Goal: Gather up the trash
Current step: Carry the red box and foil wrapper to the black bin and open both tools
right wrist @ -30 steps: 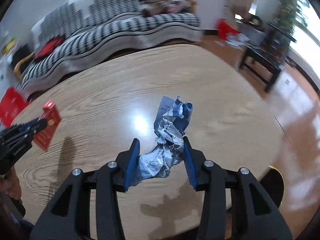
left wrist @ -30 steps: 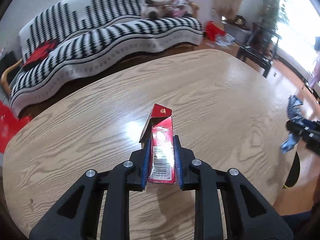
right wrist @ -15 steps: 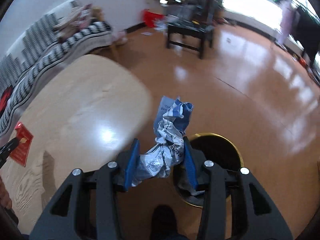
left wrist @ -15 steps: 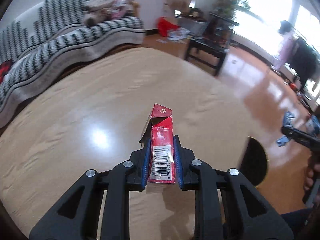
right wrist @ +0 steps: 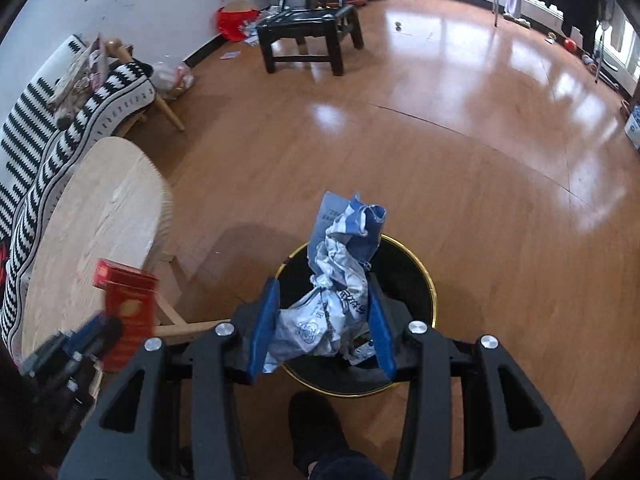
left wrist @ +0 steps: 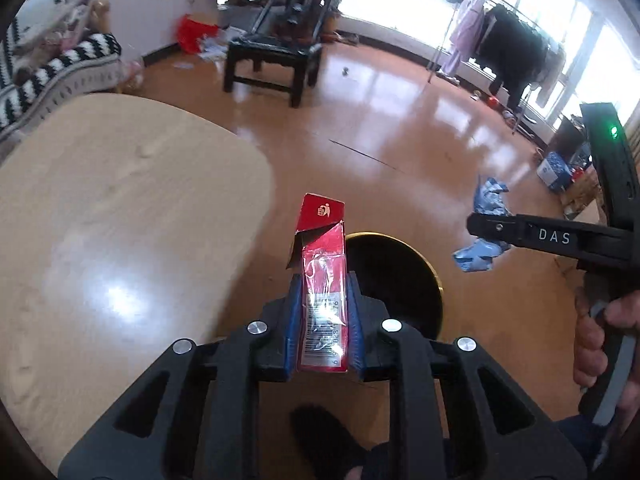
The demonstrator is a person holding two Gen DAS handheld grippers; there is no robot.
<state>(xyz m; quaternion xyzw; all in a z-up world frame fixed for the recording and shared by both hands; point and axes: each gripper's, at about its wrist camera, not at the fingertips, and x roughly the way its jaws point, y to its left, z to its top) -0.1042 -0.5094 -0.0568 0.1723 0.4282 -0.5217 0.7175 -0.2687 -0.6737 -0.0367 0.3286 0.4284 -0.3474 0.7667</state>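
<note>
The right claw (right wrist: pixel 322 320), gripping a crumpled wrapper (right wrist: pixel 340 280), hangs directly above the bin (right wrist: pixel 424 276), while the left claw (left wrist: pixel 323 320), clamping a red box (left wrist: pixel 323 280), sits just beside its rim.

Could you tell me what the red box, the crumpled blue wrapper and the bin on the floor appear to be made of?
Red box: thin printed cardboard under glossy clear film, judging by the torn open flap and wrinkled glare.
Crumpled blue wrapper: probably printed plastic film or coated paper; it keeps sharp creases and shines faintly.
Bin: dark inside with a shiny gold rim, possibly metal, though plastic cannot be excluded.
</note>
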